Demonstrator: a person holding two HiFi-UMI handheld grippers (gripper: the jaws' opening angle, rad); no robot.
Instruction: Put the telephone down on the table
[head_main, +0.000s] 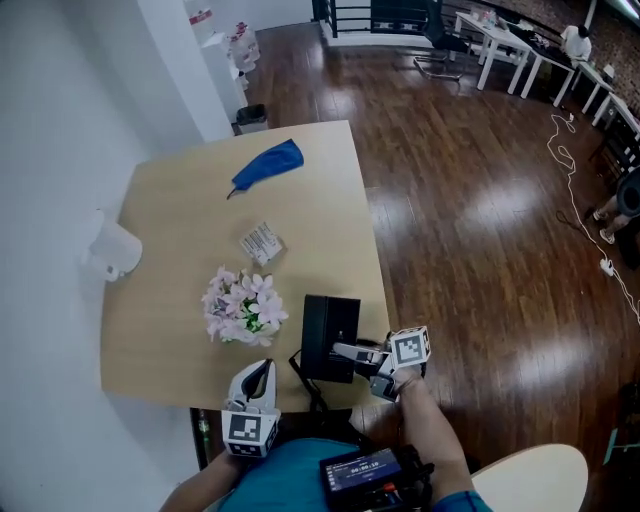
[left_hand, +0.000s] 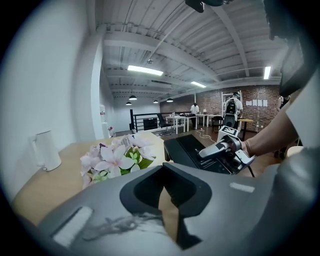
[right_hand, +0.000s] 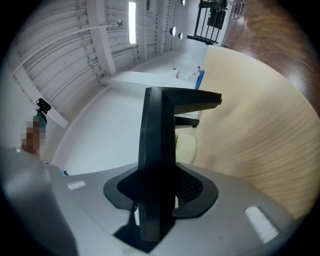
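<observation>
The black telephone is a flat slab over the front right part of the wooden table, with a dark cord running off the front edge. My right gripper comes in from the right and is shut on the telephone's near right edge. In the right gripper view the telephone stands edge-on, clamped between the jaws. In the left gripper view the telephone lies tilted with the right gripper on it. I cannot tell whether it rests on the table. My left gripper hovers at the front edge, shut and empty.
A bunch of pink and white flowers stands just left of the telephone. A white jug is at the left edge, a small packet mid-table, a blue cloth at the back. Wooden floor lies to the right.
</observation>
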